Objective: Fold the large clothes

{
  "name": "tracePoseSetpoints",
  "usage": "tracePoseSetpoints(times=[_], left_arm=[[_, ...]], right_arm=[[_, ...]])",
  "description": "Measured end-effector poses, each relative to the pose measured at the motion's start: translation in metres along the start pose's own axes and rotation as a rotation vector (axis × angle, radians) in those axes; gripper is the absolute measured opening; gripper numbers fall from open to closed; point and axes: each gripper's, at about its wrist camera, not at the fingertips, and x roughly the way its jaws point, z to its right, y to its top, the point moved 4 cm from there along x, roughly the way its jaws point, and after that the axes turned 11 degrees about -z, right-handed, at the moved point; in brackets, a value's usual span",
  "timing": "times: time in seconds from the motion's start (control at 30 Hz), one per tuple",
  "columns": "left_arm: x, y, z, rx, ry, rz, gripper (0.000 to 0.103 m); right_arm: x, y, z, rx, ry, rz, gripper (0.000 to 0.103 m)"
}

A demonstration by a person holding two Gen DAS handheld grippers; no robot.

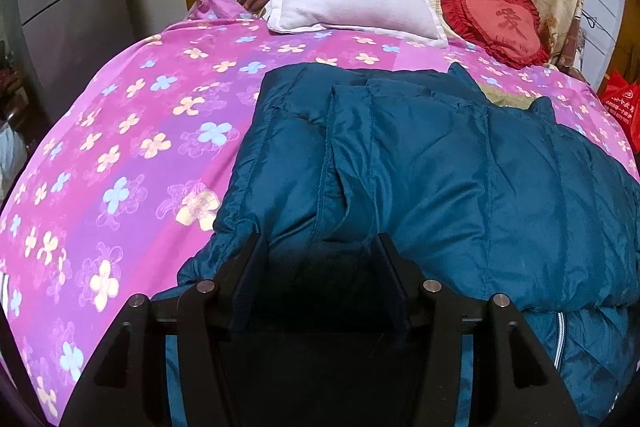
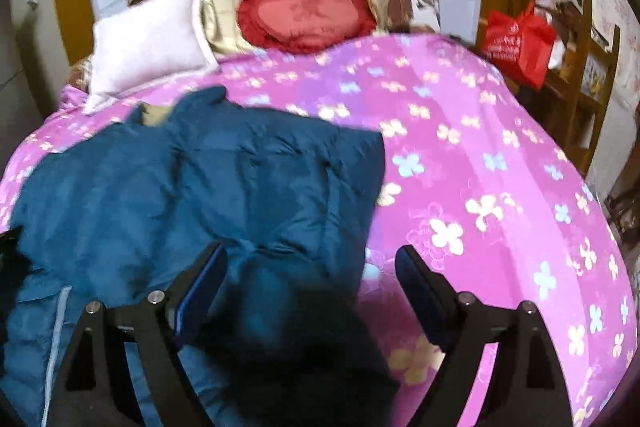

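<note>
- Left gripper [image 1: 320, 247] stands half-open astride a puffy fold of the jacket [image 1: 440, 167]; whether its pads press, I cannot tell.
- Right gripper [image 2: 310, 263] gapes wide over the jacket's edge, gripping nothing.
- Jacket lies on the bed [image 1: 120, 147], sides seemingly folded in; the final fold looks left to do.

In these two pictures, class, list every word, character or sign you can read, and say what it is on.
"爱": large character on the red heart cushion.
"I LOVE YOU": small line under it, faint, so a likely reading only.
White print and a round logo on the red bag: too small to read.
The blue jacket and the pink bedsheet show no text.
</note>
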Motion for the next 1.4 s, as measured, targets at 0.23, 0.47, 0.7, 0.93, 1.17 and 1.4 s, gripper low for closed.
tracePoseSetpoints(times=[0.23, 0.47, 0.7, 0.93, 1.17, 1.4], left_arm=[[0.005, 0.0, 0.003, 0.015, 0.019, 0.005, 0.039], [0.008, 0.002, 0.004, 0.012, 0.019, 0.011, 0.044], [-0.008, -0.003, -0.01, -0.032, -0.053, -0.012, 0.044], [-0.04, -0.026, -0.039, -0.063, -0.098, -0.009, 0.044], [-0.06, -0.062, -0.054, -0.029, -0.082, -0.027, 0.044], [-0.085, -0.093, -0.068, -0.018, -0.081, -0.027, 0.044]], right_arm=[[0.011, 0.002, -0.043, -0.071, 0.081, -0.045, 0.085], [0.058, 0.001, -0.06, -0.11, -0.007, -0.106, 0.085], [0.032, -0.003, -0.049, -0.061, 0.031, -0.093, 0.085], [-0.007, -0.03, -0.016, -0.035, 0.035, -0.083, 0.086], [-0.017, -0.056, 0.004, -0.025, 0.013, -0.118, 0.086], [-0.029, -0.07, -0.003, -0.016, 0.035, -0.121, 0.086]])
